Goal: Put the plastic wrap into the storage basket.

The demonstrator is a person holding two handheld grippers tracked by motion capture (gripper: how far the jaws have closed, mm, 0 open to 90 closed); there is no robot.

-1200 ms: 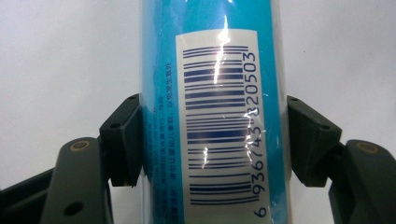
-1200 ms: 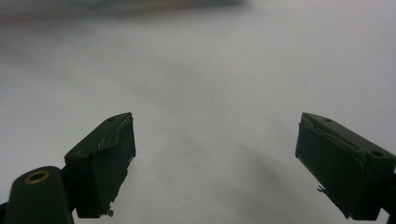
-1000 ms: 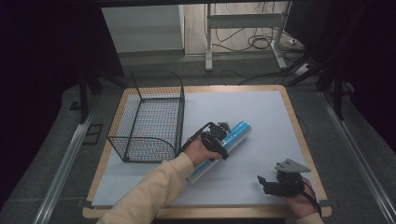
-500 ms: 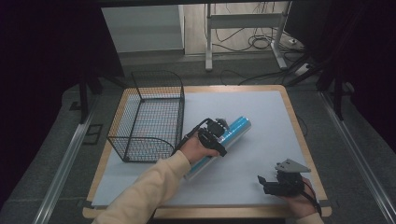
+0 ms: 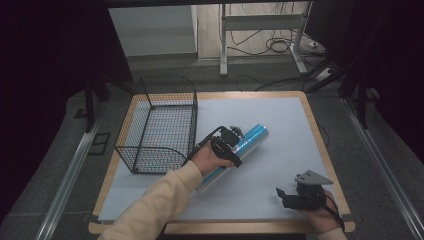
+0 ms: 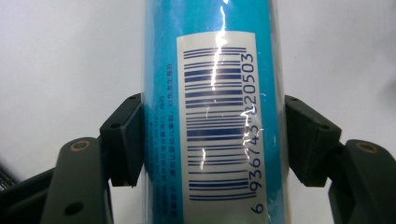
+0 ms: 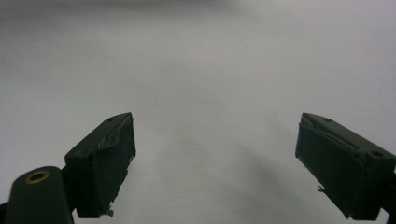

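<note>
The blue tube (image 5: 239, 152) lies on its side on the white table top (image 5: 280, 125), just beside the wire basket (image 5: 159, 125). It is long and round, with a shiny skin and a white label full of black bars (image 6: 217, 126). One end points up toward the far side of the table and the other end points back toward the person's sleeve (image 5: 155, 205).

The tube looks stiff, so it should keep its shape when squeezed. It is probably not very heavy, but it is long, so an end may dip if it is held far from the middle. The shiny skin looks slippery, and the round shape means it can roll or twist away. The best place to hold it seems to be near the middle, with one pad on each side.

The left gripper (image 5: 231, 142) does just that. Its two black pads (image 6: 123, 140) press on the sides of the tube, near the label, so the tongs are closed around it.

The right gripper (image 5: 287, 196) rests near the front right corner of the table, well apart from the tube. Its tongs stand wide, with nothing between them but bare white table.

The basket is open at the top and looks big enough for the tube.
</note>
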